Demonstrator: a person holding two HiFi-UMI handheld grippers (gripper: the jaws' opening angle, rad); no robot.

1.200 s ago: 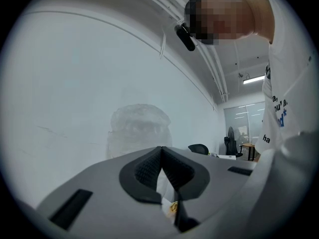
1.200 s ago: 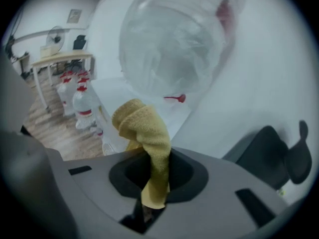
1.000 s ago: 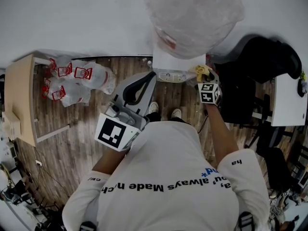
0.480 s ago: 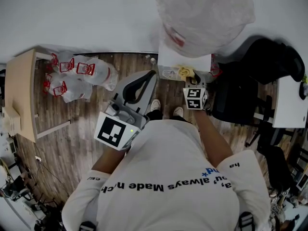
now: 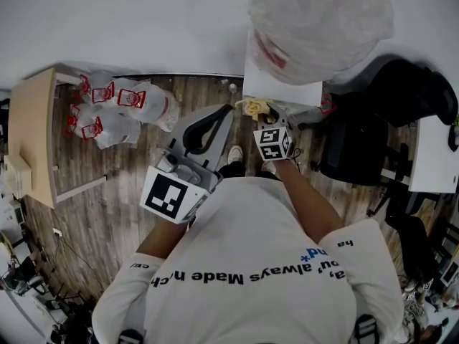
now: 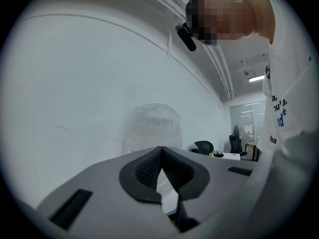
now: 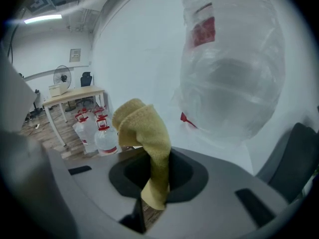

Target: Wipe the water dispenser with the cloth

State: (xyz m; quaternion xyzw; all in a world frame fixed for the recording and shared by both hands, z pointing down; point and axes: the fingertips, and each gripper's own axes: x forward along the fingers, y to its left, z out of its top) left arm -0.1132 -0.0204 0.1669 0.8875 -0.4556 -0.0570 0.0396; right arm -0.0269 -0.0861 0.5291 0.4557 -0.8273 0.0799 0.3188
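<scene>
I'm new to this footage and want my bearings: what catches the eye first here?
The big plastic-wrapped water bottle on top of the white dispenser, dead ahead. Next, the yellow cloth pinched in the right gripper, held up near the dispenser's front. The left gripper sits lower left, shut and empty.

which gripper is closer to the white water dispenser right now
Right. The right gripper, shut on the yellow cloth, is at the white water dispenser's front edge. The left gripper, shut and empty, hangs back near the person's torso.

Bunched yellow cloth [image 7: 144, 133] near white water dispenser [image 5: 287, 89]
</scene>
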